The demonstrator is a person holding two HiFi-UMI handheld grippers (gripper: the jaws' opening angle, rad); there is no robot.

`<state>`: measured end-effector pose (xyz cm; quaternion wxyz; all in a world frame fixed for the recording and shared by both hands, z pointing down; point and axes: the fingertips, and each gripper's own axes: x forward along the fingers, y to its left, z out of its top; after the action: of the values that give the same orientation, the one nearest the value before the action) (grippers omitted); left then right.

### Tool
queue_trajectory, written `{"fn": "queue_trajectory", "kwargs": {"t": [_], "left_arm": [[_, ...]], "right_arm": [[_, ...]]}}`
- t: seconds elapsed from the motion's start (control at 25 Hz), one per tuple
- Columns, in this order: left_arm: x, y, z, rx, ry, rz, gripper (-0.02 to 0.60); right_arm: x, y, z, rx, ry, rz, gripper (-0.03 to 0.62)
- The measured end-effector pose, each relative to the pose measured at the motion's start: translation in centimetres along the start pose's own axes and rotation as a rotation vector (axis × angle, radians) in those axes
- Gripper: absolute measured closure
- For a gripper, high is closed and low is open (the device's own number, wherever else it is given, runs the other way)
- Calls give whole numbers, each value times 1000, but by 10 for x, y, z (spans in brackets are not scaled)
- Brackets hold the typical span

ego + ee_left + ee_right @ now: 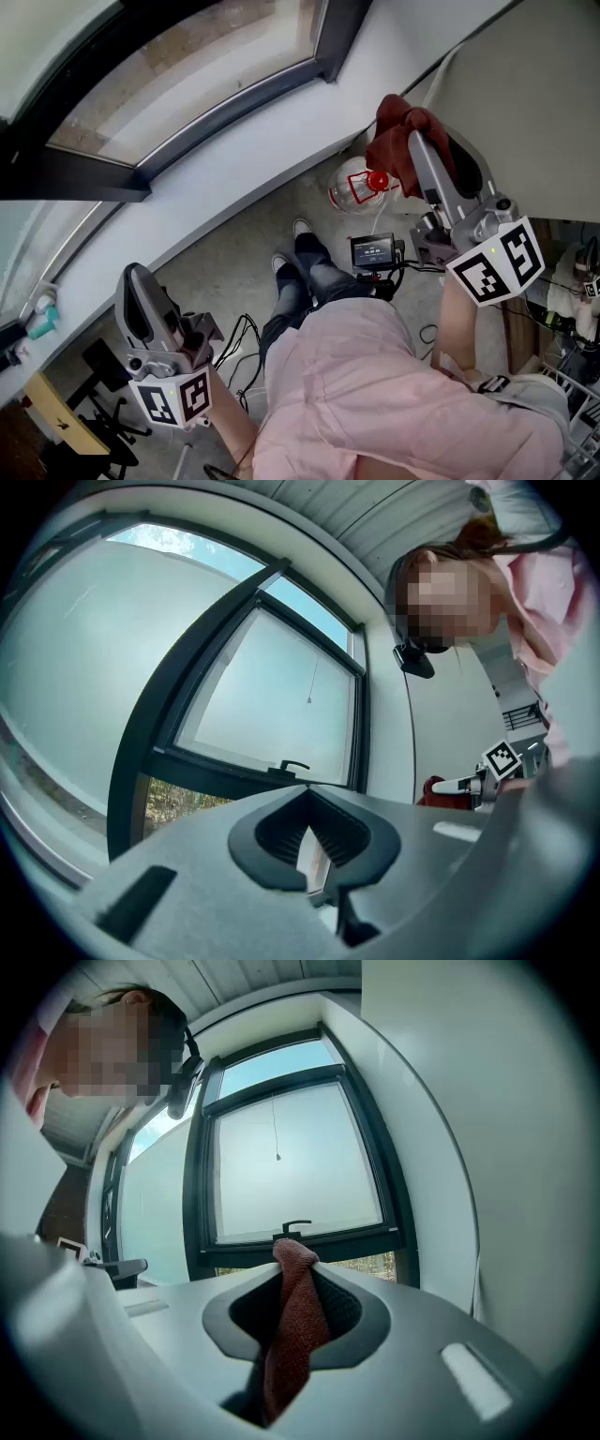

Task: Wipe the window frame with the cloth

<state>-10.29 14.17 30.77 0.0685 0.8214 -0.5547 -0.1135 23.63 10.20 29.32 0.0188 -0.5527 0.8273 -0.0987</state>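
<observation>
Right gripper (418, 142) clamps red cloth (390, 141) near dark window frame (234, 101); left gripper (139, 277) closed, empty, over grey floor (230, 267).

The dark red cloth (292, 1326) looks coarse and nubbly, a knitted weave, while the black window frame (201, 1185) is smooth, matt-finished metal.

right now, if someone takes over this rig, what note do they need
Right gripper: shut on the dark red knitted cloth, pointing at the window.
Left gripper: jaws together, nothing between them.
Dark window frame: ahead of the cloth, not touched by it.
Done: cloth gripped.
Left: bring the cloth onto the frame and wipe; whether any stretch is already wiped cannot be told.
</observation>
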Motion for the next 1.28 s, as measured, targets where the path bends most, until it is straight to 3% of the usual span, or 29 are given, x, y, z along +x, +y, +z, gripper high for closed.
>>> {"fn": "queue_trajectory", "kwargs": {"t": [0.28, 0.6, 0.84, 1.08, 1.28], "left_arm": [[-39, -9, 21, -26, -83, -21, 581], [-57, -25, 33, 16, -115, 15, 581], [-49, -42, 17, -33, -42, 73, 581], [-33, -85, -6, 102, -7, 33, 581], [-29, -103, -17, 77, 11, -8, 581]], "right_arm": [[-25, 58, 10, -30, -33, 83, 534], [-33, 66, 8, -18, -21, 147, 534], [-40, 58, 1, -23, -14, 181, 534], [-33, 49, -23, -67, -5, 222, 533], [-29, 64, -33, -42, 18, 281, 528]]}}
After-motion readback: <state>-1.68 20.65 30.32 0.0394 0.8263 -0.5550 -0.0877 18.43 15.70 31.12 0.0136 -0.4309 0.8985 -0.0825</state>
